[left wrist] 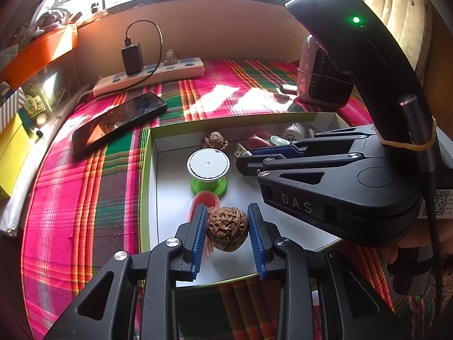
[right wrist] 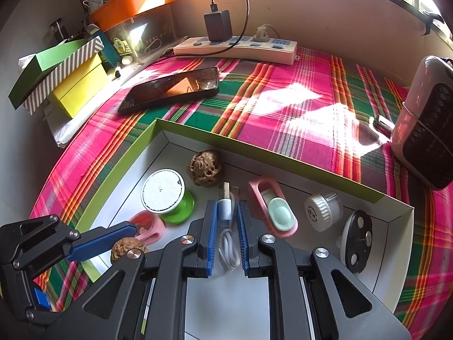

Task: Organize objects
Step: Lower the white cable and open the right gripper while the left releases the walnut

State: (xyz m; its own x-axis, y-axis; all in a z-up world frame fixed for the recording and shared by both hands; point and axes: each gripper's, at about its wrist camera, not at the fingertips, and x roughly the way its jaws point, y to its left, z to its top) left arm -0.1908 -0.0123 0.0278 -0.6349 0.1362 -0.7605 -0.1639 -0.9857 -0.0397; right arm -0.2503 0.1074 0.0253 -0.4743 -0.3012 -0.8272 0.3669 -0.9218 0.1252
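We find the walnut (left wrist: 227, 233) low in the box (left wrist: 150, 153), the left gripper (left wrist: 228, 236) parted around it, whether touching we cannot tell; apparently a placing or picking. The right gripper (right wrist: 227, 236) straddles the cable (right wrist: 226, 221), narrowly parted, grip unconfirmed.

Harsh window sunlight glares on the tablecloth (right wrist: 297, 96); fisheye edges bend and darken
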